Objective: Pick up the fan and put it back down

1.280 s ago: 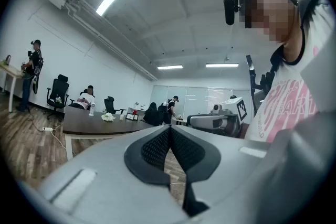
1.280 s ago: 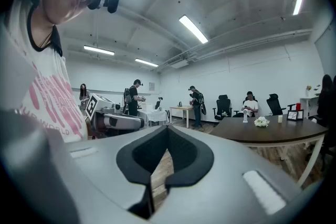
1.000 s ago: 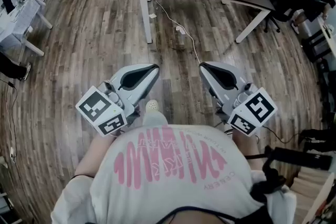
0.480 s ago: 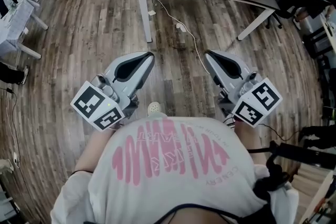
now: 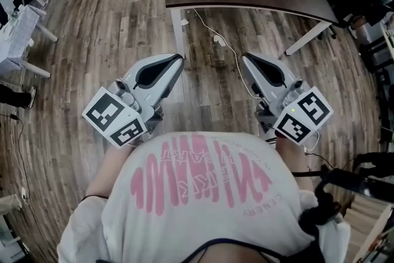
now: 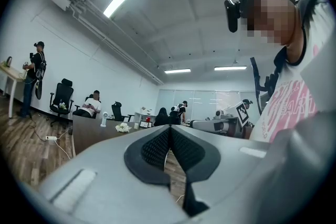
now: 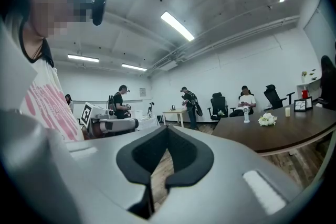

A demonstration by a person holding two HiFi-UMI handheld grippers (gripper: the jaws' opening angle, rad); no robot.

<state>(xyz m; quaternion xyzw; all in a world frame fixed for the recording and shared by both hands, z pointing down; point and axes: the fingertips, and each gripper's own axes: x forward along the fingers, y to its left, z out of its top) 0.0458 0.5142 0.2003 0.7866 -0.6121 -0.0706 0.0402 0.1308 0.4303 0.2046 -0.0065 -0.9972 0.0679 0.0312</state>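
Plainly, left gripper (image 5: 177, 60), right gripper (image 5: 246, 58) — black pads (image 6: 156, 147) together.

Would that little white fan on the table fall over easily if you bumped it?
Probably. The fan stands upright, tall and narrow on a small foot, so a nudge up high might tip it. It looks small and slim, so it is likely light. The table top looks smooth, so a low push may slide it.

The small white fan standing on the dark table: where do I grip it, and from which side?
The fan stands upright on the table, so probably clamp its slim stem below the head, coming in level from this near side; flowers sit to its right.
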